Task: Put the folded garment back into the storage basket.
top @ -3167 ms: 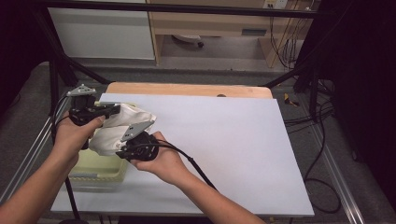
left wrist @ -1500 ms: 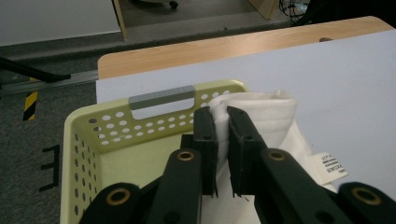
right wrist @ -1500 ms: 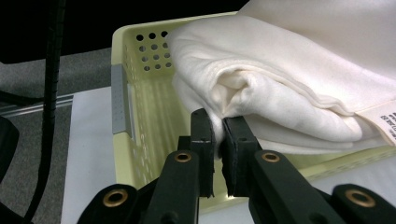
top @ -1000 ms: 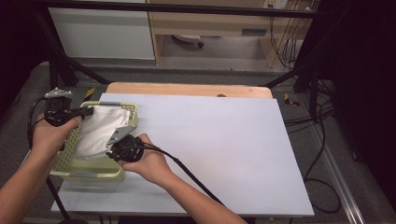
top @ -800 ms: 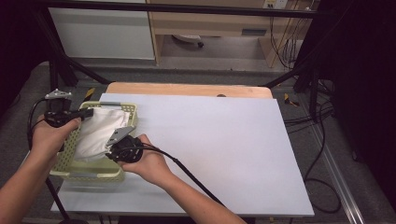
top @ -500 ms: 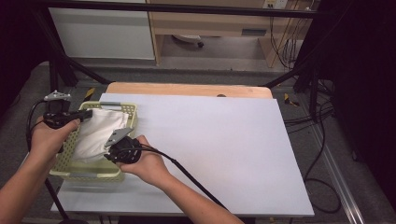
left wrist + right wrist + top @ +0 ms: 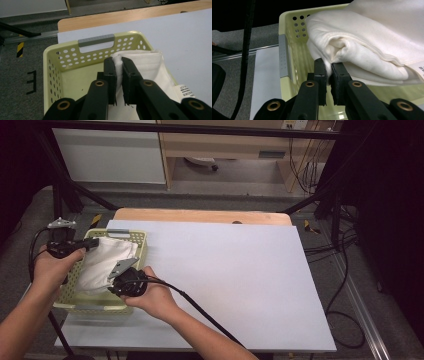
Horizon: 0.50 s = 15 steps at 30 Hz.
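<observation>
A folded white cloth (image 7: 103, 261) lies inside a pale yellow perforated basket (image 7: 132, 237) at the table's left edge. My left gripper (image 7: 91, 244) is shut on the cloth's far corner; in the left gripper view its jaws pinch the white cloth (image 7: 142, 65) with the left gripper (image 7: 119, 65) over the basket (image 7: 65, 57). My right gripper (image 7: 116, 279) is shut on the near end of the cloth. In the right gripper view the right gripper (image 7: 328, 68) clamps a thick fold of the cloth (image 7: 372, 42) just above the basket (image 7: 294, 30) floor.
The basket has grey handles (image 7: 96, 40) at both ends. A wide white sheet (image 7: 240, 280) covers the table to the right of the basket. A wooden strip (image 7: 200, 215) runs along the far edge. Cables (image 7: 200, 307) trail from both grippers.
Both grippers have carried the cloth leftward and down from above the table into the basket. Over the last second they barely shifted, the right one sinking slightly.
</observation>
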### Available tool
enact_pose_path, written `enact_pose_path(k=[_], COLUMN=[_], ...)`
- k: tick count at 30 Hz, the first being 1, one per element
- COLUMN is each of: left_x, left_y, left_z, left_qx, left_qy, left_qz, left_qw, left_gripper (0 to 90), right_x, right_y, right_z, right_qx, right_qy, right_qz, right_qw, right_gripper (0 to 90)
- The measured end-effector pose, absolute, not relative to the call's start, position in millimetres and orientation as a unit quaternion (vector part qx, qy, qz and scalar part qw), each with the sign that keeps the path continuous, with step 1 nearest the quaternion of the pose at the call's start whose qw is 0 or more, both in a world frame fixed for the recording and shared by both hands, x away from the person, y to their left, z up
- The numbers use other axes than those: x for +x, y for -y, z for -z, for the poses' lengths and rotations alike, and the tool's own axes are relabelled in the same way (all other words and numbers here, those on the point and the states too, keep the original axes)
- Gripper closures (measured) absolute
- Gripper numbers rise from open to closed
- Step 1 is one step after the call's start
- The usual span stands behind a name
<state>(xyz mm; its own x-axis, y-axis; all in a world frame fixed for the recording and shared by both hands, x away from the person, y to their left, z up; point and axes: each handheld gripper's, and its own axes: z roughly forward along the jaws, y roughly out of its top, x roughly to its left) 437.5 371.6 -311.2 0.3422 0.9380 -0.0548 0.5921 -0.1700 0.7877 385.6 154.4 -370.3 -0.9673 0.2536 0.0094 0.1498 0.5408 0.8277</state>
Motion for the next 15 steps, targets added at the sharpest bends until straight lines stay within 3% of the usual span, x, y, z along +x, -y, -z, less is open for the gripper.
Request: enact_pose_path(k=[15], left_x=[440], left_y=[-375], left_z=[323], left_qx=[0.721], left_qy=[-0.538], left_qz=[-0.217], left_qw=[0.378], left_gripper=[82.5], right_x=[385], right_y=[-161], right_z=[376], right_qx=[0.116], right_qy=[-0.878], right_qz=[-0.461], right_qw=[0.052], right_gripper=[83.9])
